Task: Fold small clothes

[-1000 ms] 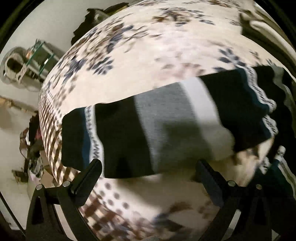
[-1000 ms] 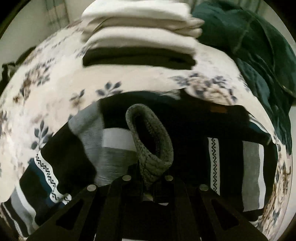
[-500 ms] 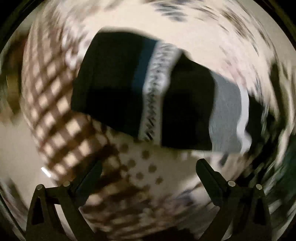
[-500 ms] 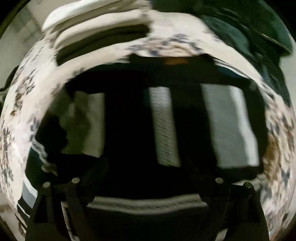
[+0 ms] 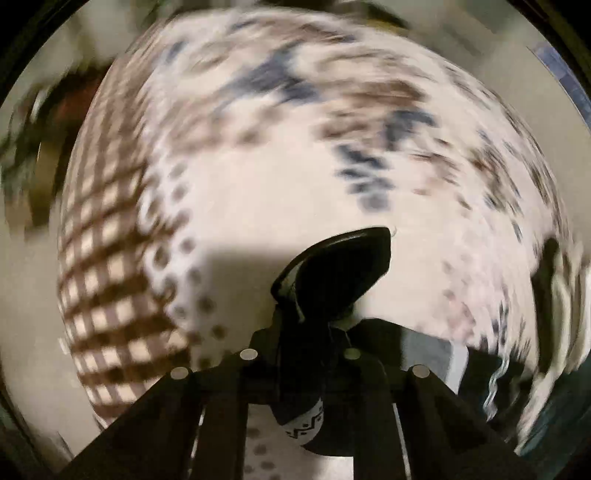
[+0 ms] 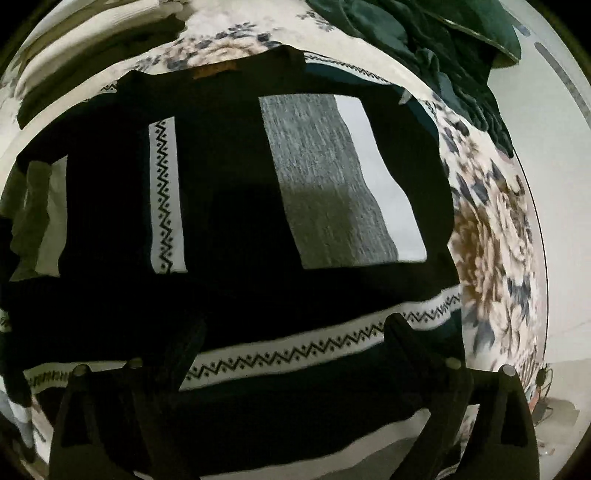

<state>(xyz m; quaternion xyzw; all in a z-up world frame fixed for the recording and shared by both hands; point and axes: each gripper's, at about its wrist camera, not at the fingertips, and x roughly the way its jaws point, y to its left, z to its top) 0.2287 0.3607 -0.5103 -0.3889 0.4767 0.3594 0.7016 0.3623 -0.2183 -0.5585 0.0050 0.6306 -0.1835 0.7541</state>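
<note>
down at the bottom of the left wrist view, the left hand-held gripper (image 5: 301, 354) is clamped on a black fold of the striped sweater (image 5: 332, 273), which sticks up past its fingers over the blurred floral bedspread (image 5: 258, 177). the right hand-held gripper (image 6: 291, 339) hangs over the sweater's body (image 6: 229, 206), jaws wide and opening, pressing on nothing. that sweater lies flat on the bed, with folded pale clothes (image 6: 92, 22) and a dark green garment (image 6: 424, 40) beyond it.

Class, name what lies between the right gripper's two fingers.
In the right wrist view, the sweater's zigzag band crosses the opening right gripper, unpinched.
</note>
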